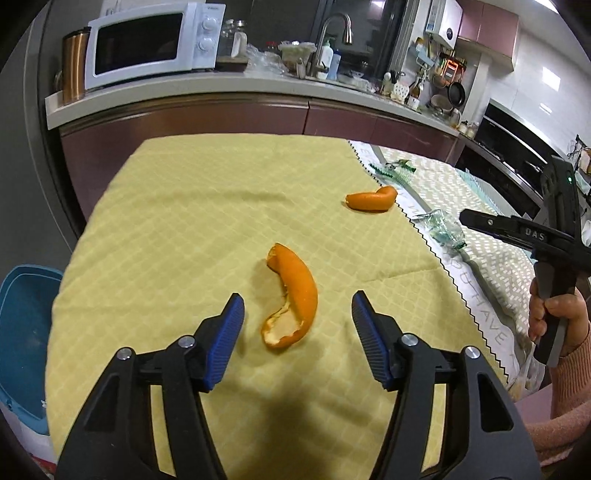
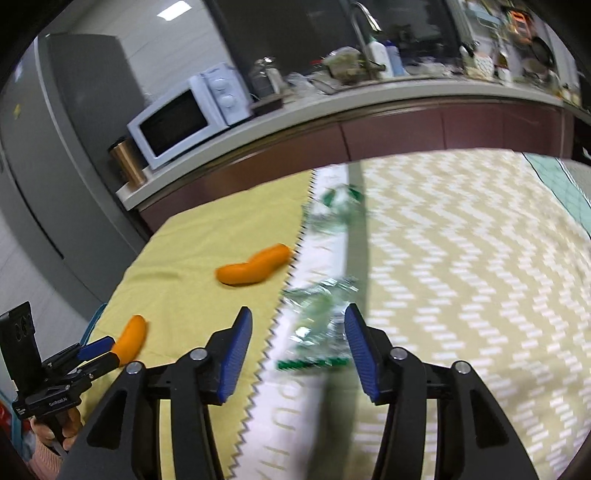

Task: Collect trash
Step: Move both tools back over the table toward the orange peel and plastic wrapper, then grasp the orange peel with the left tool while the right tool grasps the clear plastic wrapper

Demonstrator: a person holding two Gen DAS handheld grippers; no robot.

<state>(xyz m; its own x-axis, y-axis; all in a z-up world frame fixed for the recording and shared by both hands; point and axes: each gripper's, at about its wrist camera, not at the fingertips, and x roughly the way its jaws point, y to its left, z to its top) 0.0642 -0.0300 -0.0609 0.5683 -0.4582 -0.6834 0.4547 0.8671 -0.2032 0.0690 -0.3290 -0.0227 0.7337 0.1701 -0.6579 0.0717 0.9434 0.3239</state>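
- The tabletop (image 1: 110, 280) is covered by a yellow checked cloth (image 1: 207, 206); beside it lies a cloth with a beige and white zigzag pattern (image 2: 461, 258), edged by a white pinked strip with printed letters (image 2: 291, 406).
- A long curl of orange peel (image 1: 293, 295) is seen on the yellow cloth, directly ahead of the left claw (image 1: 297, 317) and partly between its blue pads (image 1: 225, 339). The pads are spread and not touching the peel; nothing is gripped.
- A second orange peel (image 1: 371, 199) lies farther back on the yellow cloth, near the pinked strip.
- A crumpled clear wrapper with green print (image 2: 317, 325) lies on the white strip, just ahead of the right claw (image 2: 297, 347). The claw's jaws stand apart and empty; the wrapper is blurred, and contact with the right pad cannot be told.
- Another clear-and-green wrapper (image 1: 397, 170) is noted at the far end of the strip.
- In the left wrist view, the right-hand tool is held by a hand (image 1: 554, 317) in a pink sleeve at the frame's right edge.
- A blue bin (image 1: 22, 332) is seen below the tabletop's left edge.
- Behind: a long kitchen counter (image 1: 258, 88) over dark red cabinet fronts, carrying a white microwave (image 1: 147, 44), a copper-coloured canister (image 1: 75, 66), a tap (image 1: 334, 33), bottles and clutter. A grey refrigerator (image 2: 85, 110) stands left of it.
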